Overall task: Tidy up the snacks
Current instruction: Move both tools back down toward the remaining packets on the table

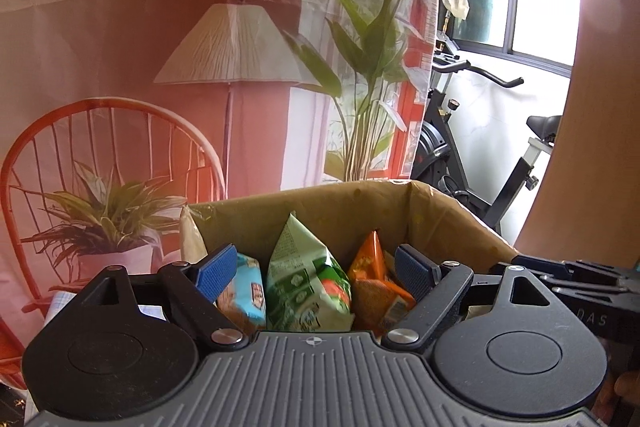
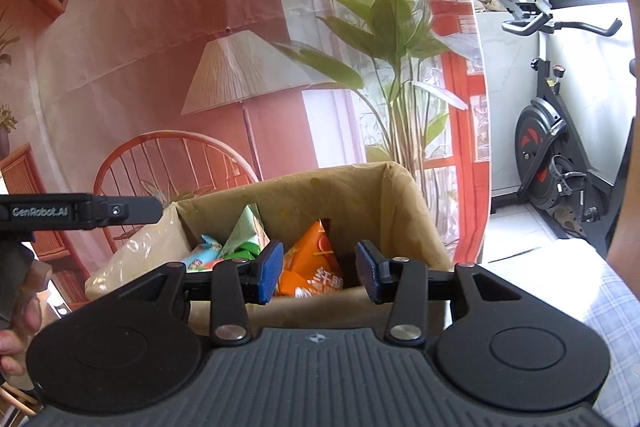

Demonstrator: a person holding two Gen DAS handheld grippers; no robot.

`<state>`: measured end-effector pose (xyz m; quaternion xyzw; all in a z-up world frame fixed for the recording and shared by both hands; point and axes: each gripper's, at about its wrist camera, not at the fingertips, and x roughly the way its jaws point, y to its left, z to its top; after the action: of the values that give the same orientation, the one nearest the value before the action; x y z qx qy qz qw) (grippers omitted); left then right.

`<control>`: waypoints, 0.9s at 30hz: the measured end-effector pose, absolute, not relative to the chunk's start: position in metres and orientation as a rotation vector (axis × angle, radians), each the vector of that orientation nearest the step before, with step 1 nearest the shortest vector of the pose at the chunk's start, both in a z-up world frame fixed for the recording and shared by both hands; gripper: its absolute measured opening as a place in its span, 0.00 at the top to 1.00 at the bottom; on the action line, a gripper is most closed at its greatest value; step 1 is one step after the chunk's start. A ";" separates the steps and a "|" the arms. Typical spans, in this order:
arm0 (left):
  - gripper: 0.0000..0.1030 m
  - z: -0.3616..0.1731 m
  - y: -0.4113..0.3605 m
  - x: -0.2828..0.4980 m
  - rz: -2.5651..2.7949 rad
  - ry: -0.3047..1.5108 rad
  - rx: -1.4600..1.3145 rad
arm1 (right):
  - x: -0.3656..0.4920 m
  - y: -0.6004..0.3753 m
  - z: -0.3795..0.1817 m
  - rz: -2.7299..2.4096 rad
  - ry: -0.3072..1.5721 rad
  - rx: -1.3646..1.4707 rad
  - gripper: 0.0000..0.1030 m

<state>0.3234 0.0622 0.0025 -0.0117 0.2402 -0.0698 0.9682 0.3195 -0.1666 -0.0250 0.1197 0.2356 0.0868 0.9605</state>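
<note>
An open cardboard box (image 1: 340, 203) (image 2: 352, 195) stands just ahead of both grippers, with snack bags upright inside. From left to right they are a light blue bag (image 1: 248, 291) (image 2: 204, 255), a green and white bag (image 1: 308, 275) (image 2: 246, 231) and an orange bag (image 1: 376, 283) (image 2: 312, 267). A pale translucent bag (image 2: 136, 259) bulges over the box's left side. My left gripper (image 1: 314, 259) hovers at the box's near edge, jaws wide apart and holding nothing. My right gripper (image 2: 319, 259) is also at the near rim, its blue pads (image 2: 268, 271) narrowly apart and empty.
A printed backdrop (image 1: 160, 27) showing a lamp, a chair and plants hangs behind the box. An exercise bike (image 2: 552, 155) stands by the window at the right. A checked cloth (image 2: 600, 299) covers the surface to the right. A person's arm (image 1: 580, 147) fills the left view's right edge.
</note>
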 end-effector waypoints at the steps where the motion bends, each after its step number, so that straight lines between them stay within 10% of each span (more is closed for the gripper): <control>1: 0.15 0.002 0.061 0.317 -0.141 0.482 -0.019 | 0.313 -0.167 -0.025 0.171 0.475 0.240 0.56; 27: 0.15 -0.057 0.026 0.218 -0.184 0.467 -0.040 | 0.180 -0.190 -0.055 0.066 0.515 0.120 0.56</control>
<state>0.2182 0.0262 -0.0565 -0.0199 0.2310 -0.0909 0.9685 0.1801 -0.1903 -0.0551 0.0593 0.2546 0.0326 0.9647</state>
